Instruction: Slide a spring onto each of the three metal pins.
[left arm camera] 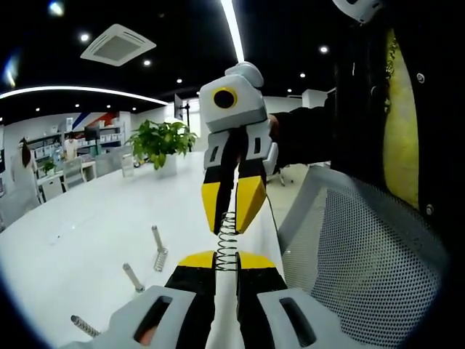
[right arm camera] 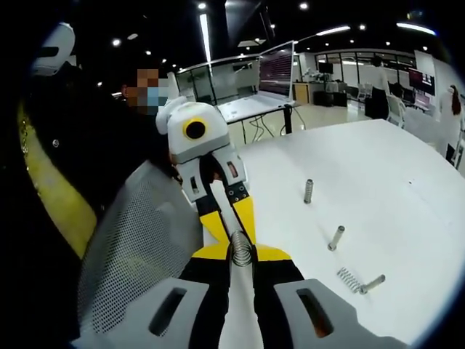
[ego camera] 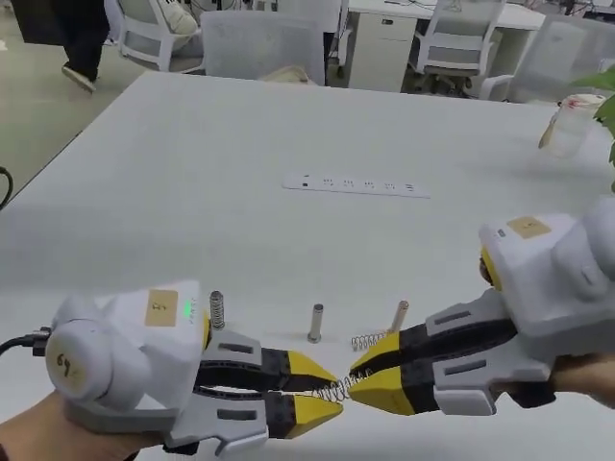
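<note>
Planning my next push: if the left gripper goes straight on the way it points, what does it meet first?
The right gripper, yellow tips facing the left gripper head-on along the spring both hold; hardly any gap, though depth is unclear.

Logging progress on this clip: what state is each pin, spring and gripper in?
Left metal pin: upright, carries a spring.
Middle metal pin: upright, bare.
Right metal pin: bare.
Loose coil spring: lying beside the right pin.
Held coil spring: held between both grippers.
Left gripper: shut on it.
Right gripper: shut on it.

Opposed close gripper views, shared spring [left arm camera: 227,243]
</note>
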`<action>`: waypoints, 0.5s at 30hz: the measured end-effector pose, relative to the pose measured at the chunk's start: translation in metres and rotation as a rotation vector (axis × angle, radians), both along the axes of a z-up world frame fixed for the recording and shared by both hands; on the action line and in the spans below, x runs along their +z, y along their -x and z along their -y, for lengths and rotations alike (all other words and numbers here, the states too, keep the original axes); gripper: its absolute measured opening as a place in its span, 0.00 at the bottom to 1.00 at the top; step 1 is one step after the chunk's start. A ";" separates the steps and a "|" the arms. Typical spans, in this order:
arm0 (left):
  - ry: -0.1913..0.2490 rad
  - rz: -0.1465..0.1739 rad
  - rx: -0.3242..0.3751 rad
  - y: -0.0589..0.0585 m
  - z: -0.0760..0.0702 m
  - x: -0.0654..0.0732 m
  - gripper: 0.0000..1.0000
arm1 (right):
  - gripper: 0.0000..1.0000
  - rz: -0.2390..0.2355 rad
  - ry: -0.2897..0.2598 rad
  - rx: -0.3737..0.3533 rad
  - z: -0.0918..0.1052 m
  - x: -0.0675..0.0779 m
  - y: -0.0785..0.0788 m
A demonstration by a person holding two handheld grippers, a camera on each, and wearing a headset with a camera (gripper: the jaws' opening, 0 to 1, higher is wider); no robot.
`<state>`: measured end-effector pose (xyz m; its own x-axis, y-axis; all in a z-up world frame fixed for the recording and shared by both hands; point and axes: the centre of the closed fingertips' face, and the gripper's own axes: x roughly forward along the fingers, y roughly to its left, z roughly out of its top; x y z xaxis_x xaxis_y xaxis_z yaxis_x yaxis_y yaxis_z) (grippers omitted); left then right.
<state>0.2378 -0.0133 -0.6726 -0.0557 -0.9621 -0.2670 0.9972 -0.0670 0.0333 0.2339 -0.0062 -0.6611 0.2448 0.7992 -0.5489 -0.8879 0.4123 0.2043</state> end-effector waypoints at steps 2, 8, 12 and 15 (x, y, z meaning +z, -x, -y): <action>0.002 -0.002 0.003 -0.001 0.000 0.000 0.02 | 0.08 -0.009 -0.007 -0.004 0.000 -0.001 -0.001; 0.005 -0.004 -0.004 0.001 0.001 0.001 0.02 | 0.09 -0.030 -0.013 0.007 -0.002 -0.004 0.000; 0.007 -0.003 -0.006 0.002 0.002 0.001 0.02 | 0.09 -0.038 -0.004 0.020 -0.004 -0.007 0.000; 0.011 -0.005 -0.004 0.002 0.002 0.002 0.02 | 0.09 -0.039 -0.006 0.023 -0.006 -0.007 0.000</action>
